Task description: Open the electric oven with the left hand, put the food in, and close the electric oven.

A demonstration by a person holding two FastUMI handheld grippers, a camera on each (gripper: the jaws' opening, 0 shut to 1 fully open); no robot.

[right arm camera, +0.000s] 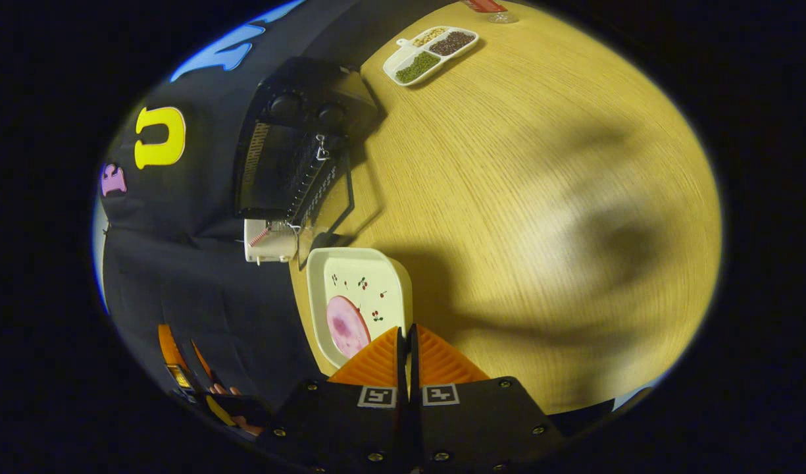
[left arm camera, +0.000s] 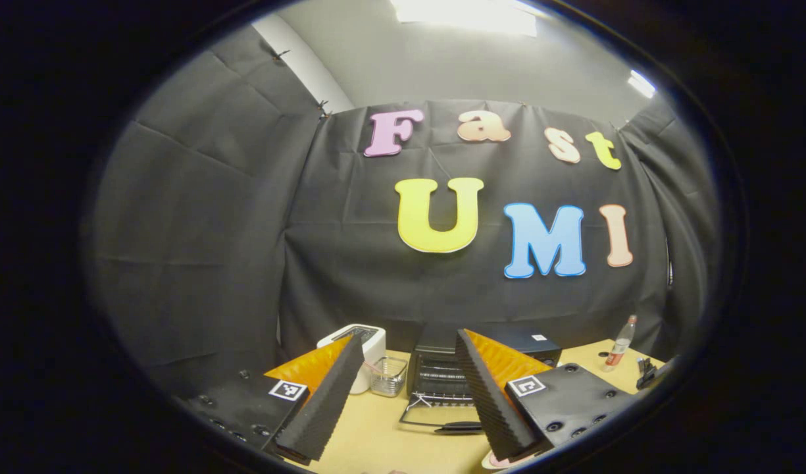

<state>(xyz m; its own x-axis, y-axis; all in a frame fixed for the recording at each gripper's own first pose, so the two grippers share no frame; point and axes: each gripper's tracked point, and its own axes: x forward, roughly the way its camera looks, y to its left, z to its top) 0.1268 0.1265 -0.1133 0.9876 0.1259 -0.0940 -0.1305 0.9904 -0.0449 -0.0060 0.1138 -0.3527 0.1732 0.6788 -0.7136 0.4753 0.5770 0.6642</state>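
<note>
The oven (left arm camera: 442, 375) stands at the back of the worktop (left arm camera: 376, 434) with its door (left arm camera: 435, 418) already swung down flat, the rack bare inside. The left hand-held gripper (left arm camera: 409, 395) hangs well back from it with its fingers spread wide, holding nothing. In the right gripper view the right hand-held gripper (right arm camera: 406, 339) has its fingers pressed together at the near rim of the plate (right arm camera: 370, 276), which carries a round pink slice of food (right arm camera: 347, 326). The plate looks held by its edge, though the rim itself is hidden between the fingers, so how deep the grip goes I cannot tell.

The grip is the main risk. A plate pinched at one edge hangs its whole weight off that point; if the hold is shallow, the plate can pivot downward or slip out during the carry. Any tilt may also send the slice sliding across the smooth glaze and off the far side.

The open door is the next hazard. It juts forward toward the plate, and in the right gripper view the plate's far corner sits just beside the door's edge. A low or skewed approach could knock the plate against the door or its handle (left arm camera: 458, 428), or catch the rack's front bar.

A toaster (left arm camera: 366, 349) and a small clear basket (left arm camera: 388, 375) stand close to the oven's left side, so a wide swing of the left hand-held gripper toward the door could bump them.
</note>
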